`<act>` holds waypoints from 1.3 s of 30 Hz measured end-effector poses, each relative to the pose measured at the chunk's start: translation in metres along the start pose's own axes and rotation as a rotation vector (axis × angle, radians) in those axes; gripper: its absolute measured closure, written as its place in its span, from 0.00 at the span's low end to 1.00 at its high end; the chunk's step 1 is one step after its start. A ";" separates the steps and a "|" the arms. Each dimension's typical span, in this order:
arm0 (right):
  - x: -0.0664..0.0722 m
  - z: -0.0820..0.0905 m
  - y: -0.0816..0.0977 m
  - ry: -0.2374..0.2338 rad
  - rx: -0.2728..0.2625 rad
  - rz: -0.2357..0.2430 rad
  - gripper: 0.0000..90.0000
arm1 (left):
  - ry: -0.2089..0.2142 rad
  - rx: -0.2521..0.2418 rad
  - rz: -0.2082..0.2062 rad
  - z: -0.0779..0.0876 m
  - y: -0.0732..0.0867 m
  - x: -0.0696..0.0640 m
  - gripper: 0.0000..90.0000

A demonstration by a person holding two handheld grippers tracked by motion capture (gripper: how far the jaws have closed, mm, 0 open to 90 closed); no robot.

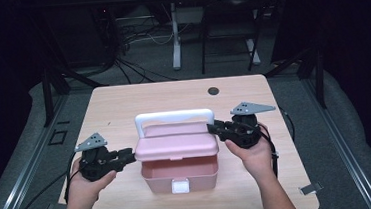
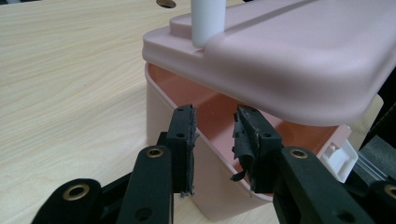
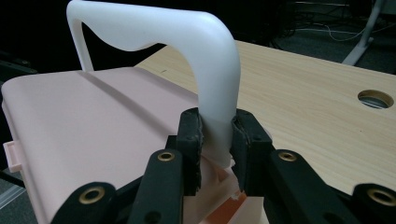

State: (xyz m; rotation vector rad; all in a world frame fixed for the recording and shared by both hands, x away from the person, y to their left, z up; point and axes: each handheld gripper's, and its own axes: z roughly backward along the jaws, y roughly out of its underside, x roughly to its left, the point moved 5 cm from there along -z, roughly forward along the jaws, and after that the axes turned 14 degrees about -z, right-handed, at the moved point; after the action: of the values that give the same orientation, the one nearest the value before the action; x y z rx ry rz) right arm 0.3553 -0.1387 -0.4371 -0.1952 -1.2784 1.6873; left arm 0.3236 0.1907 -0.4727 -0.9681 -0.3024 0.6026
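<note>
A pink box [image 1: 179,172] with a white latch [image 1: 181,186] stands in the middle of the table. Its pink lid [image 1: 176,145] is tilted up at the front, so the inside shows. My right gripper [image 1: 213,127] is shut on the right leg of the lid's white handle [image 1: 173,116]; the right gripper view shows that gripper [image 3: 217,135] pinching the handle [image 3: 205,46] just above the lid [image 3: 93,112]. My left gripper [image 1: 130,155] is at the box's left end. In its own view the gripper [image 2: 215,140] is open, its jaws straddling the box wall [image 2: 163,112] under the lid [image 2: 299,60].
The light wooden table [image 1: 123,104] has a round cable hole [image 1: 213,90] at the back right. Beyond the far edge are dark floor, cables and the legs of another desk [image 1: 174,35]. Bare wood surrounds the box on all sides.
</note>
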 end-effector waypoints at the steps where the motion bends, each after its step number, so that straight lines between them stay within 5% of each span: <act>1: 0.000 0.000 0.000 0.001 0.002 0.001 0.82 | 0.003 0.001 0.002 0.000 0.000 -0.001 0.75; 39: -0.002 0.014 0.000 0.041 -0.051 0.016 0.77 | -0.023 -0.057 -0.039 0.003 -0.015 -0.006 0.75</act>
State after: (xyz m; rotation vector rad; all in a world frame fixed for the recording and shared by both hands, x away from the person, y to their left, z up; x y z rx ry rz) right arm 0.3477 -0.1493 -0.4321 -0.2690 -1.2930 1.6574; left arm 0.3227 0.1827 -0.4579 -1.0087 -0.3597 0.5721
